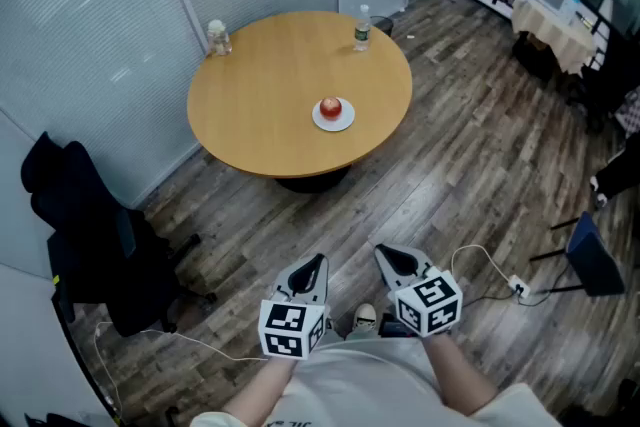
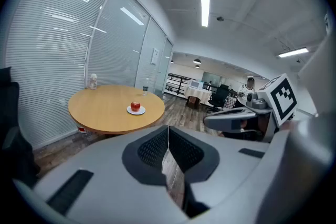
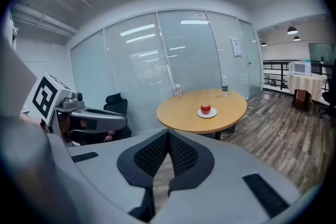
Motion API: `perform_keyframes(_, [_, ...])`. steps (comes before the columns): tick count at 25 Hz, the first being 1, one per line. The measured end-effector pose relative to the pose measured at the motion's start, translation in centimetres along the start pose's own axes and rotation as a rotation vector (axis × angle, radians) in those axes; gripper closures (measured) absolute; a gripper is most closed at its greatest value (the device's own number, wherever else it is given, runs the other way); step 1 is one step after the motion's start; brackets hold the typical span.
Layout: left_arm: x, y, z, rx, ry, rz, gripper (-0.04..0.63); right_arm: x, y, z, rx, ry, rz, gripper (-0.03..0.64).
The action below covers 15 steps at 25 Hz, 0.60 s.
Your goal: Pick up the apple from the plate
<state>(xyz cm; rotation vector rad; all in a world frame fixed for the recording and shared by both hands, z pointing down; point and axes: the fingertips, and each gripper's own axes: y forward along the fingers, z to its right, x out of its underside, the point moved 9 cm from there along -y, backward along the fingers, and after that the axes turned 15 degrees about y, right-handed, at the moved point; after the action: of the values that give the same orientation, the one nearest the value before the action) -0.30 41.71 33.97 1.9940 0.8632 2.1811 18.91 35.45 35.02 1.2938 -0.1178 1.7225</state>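
The apple (image 1: 331, 108) is seen on its plate (image 1: 346, 124) on the bench (image 1: 260, 95), well apart and straight ahead; the jaws of the left gripper (image 1: 314, 265) and right gripper (image 1: 388, 258) are closed on nothing; neither is judged clearly nearer.

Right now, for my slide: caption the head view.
Left gripper and right gripper shut, far from red apple on white plate, round wooden table.

**Head view:** high, facing forward and steeply down; table (image 1: 260, 105) far at 12 o'clock, left gripper (image 1: 318, 261) and right gripper (image 1: 381, 251) near at 6.
**Left gripper view:** low, along its jaws; table far at 10 o'clock, right gripper at 3.
**Right gripper view:** likewise; table at 1 o'clock, left gripper at 9.
All three share the table.
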Motion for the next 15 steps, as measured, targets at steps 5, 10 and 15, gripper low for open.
perform_keyframes(5, [0.0,0.3,-0.2,0.003,0.003,-0.001,0.586,-0.1,0.0,0.1,0.004,0.000,0.006,0.588])
perform_keyframes(10, [0.2,0.1,-0.3,0.015,0.003,0.000,0.586,0.0,0.0,-0.3,0.008,-0.006,0.008,0.588])
perform_keyframes(15, [0.4,-0.3,-1.0,0.025,0.008,0.003,0.586,0.2,0.2,-1.0,0.020,-0.007,0.012,0.588])
